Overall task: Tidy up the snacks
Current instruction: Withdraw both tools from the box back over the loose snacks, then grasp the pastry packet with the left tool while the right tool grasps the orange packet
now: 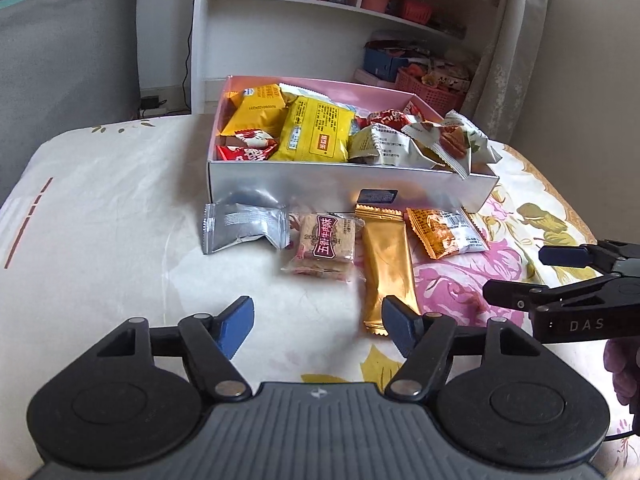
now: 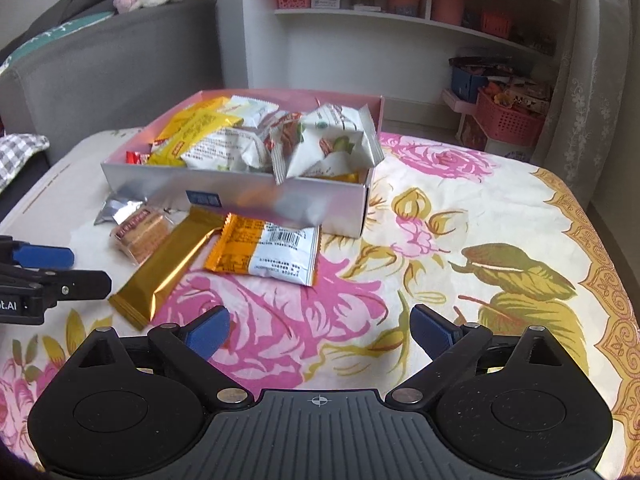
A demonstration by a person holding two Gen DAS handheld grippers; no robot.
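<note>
A silver box (image 1: 320,184) with a pink inside holds several snack packets, yellow, red and white. It also shows in the right wrist view (image 2: 256,196). In front of it on the floral cloth lie a silver packet (image 1: 244,228), a clear-wrapped biscuit pack (image 1: 324,246), a gold bar (image 1: 388,264) and an orange-and-white packet (image 1: 446,232). My left gripper (image 1: 318,320) is open and empty, just short of the gold bar. My right gripper (image 2: 320,334) is open and empty, near the orange-and-white packet (image 2: 272,248). Its fingers (image 1: 516,294) show at the right in the left wrist view.
A floral cloth (image 2: 460,240) covers the table. A grey sofa (image 2: 100,64) stands behind on the left, white shelves (image 2: 400,20) with pink bins behind, a pink basket (image 2: 508,120) on the floor at the right, and a curtain (image 2: 592,80) at the far right.
</note>
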